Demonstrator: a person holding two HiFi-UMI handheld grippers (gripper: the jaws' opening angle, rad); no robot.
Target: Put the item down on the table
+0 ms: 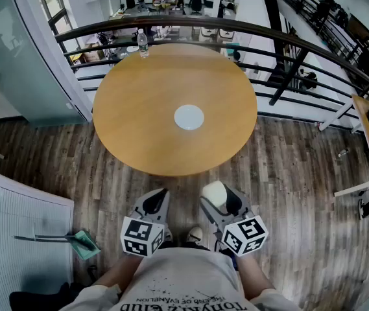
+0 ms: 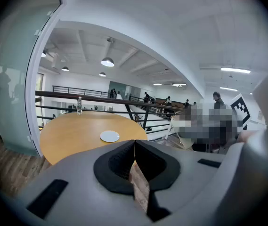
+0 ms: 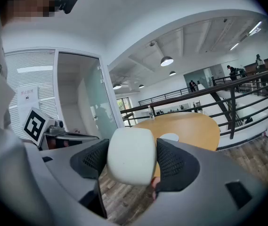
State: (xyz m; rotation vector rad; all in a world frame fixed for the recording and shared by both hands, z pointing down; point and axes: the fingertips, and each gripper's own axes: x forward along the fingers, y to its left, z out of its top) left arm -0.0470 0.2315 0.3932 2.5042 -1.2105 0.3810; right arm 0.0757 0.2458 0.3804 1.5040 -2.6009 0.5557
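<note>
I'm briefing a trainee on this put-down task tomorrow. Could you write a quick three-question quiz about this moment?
1. True or false: the left gripper is shut with nothing between its jaws.
2. What does the right gripper hold? A) a red mug B) a white rounded item C) nothing
3. In the head view, at which edge of the round table does the clear bottle stand, the one nearest the person or the far one?

Key: 1 true; 2 B; 3 the far edge.
</note>
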